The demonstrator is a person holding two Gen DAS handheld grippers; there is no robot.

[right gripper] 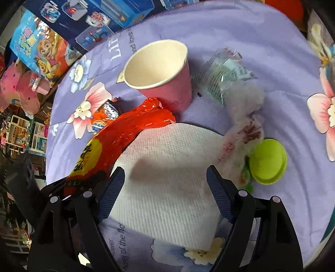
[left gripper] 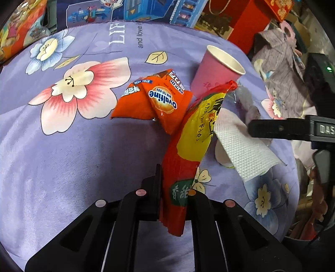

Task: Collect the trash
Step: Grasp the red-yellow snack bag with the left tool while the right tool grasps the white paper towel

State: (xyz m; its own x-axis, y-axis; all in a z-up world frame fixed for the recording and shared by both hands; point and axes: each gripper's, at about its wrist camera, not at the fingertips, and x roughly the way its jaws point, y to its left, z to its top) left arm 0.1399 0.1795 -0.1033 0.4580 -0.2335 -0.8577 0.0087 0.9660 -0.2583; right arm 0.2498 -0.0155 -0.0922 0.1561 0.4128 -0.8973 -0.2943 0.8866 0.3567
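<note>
My left gripper [left gripper: 173, 188] is shut on the lower end of a red and yellow snack wrapper [left gripper: 194, 129], which stands up from the purple floral cloth [left gripper: 62, 157]. Behind it lie an orange Ovaltine packet [left gripper: 155, 100] and a tipped pink paper cup [left gripper: 215, 71]. My right gripper [right gripper: 165, 173] is open, its fingers astride a white paper napkin [right gripper: 167, 198] without pressing on it. One of its fingers [left gripper: 272, 129] reaches in over the napkin [left gripper: 245, 150] in the left wrist view. The red wrapper [right gripper: 125, 129] lies across the napkin's left corner, below the cup [right gripper: 167, 83].
A lime green lid [right gripper: 268, 161], a crumpled stained tissue [right gripper: 245, 108] and a clear plastic wrapper [right gripper: 226, 71] lie right of the napkin. Toy boxes [left gripper: 146, 10] and a red bag [left gripper: 247, 23] line the far edge. Folded clothing [left gripper: 280, 69] hangs at the right.
</note>
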